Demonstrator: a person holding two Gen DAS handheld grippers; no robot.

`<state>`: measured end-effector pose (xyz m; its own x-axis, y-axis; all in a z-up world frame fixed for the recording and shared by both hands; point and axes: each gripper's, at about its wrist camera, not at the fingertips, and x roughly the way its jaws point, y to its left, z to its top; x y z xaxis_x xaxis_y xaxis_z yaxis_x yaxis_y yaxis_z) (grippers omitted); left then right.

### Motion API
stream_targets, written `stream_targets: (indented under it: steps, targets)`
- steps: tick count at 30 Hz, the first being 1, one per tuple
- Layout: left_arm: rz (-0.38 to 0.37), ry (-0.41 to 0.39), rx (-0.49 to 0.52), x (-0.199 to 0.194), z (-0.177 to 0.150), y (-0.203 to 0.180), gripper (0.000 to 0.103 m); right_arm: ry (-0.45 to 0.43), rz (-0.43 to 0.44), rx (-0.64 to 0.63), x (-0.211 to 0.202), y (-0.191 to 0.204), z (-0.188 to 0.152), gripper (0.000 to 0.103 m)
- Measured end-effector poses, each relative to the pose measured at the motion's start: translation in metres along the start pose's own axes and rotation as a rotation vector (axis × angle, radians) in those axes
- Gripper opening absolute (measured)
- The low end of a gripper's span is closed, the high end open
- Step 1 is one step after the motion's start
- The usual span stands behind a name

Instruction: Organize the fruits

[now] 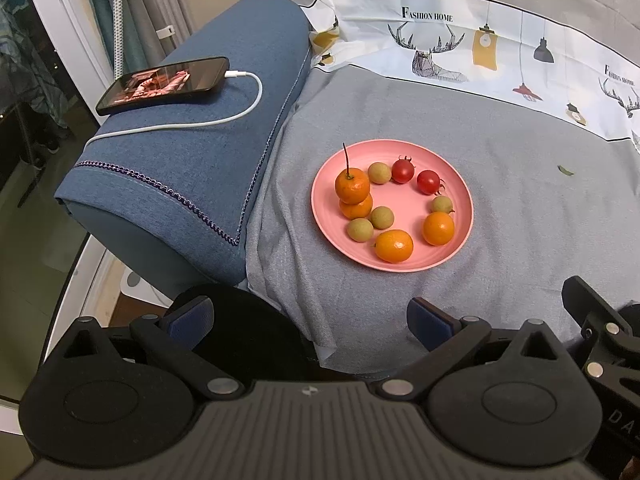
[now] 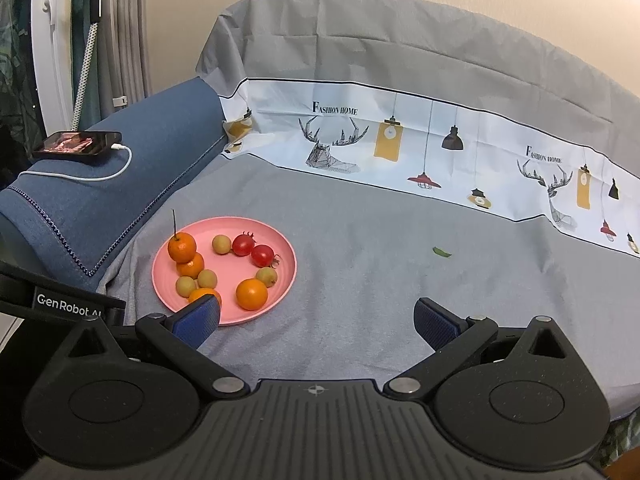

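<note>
Already every fruit in view sits on the pink plate (image 1: 460, 216), which rests on a grey cloth (image 1: 520, 240) draped over what looks like a sofa seat, just beside a blue denim armrest (image 1: 180, 168). Four small oranges (image 1: 394, 245), four pale green-tan round fruits (image 1: 379, 172) and two cherry tomatoes (image 1: 402, 171) form a loose ring on the plate, with one stemmed orange (image 1: 352, 186) perched on another at the plate's armrest side. That layout would suit either fruit gathered and arranged, or a plateful waiting to be sorted elsewhere, so the pictures do not settle which.

Both tools hang back on the near side of the plate. The left gripper (image 1: 310, 316) and the right gripper (image 2: 316, 318) each have their fingers spread wide with nothing between them.

Any handling here, I judge, calls for a light squeeze. The tomatoes have thin, glossy skin and would likely bruise. The oranges are firmer, with dimpled peel that should hold well against the textured blue pads (image 2: 434, 326). All the fruit is round, so it may roll on the smooth, shallow-rimmed plate, and the stacked orange looks the least steady. The cloth is soft and wrinkled and could shift under a push.
</note>
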<state>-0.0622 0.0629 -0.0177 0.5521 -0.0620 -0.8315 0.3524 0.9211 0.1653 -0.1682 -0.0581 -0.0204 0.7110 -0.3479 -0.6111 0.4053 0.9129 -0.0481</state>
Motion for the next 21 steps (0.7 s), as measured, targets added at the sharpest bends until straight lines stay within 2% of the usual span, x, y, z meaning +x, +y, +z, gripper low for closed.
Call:
stream_targets:
  steps: [21]
  targets:
    - [0.005,0.008,-0.006,0.0015,-0.0007,0.0017,0.103,0.002,0.002,0.004,0.0004,0.0005,-0.0009,0.102]
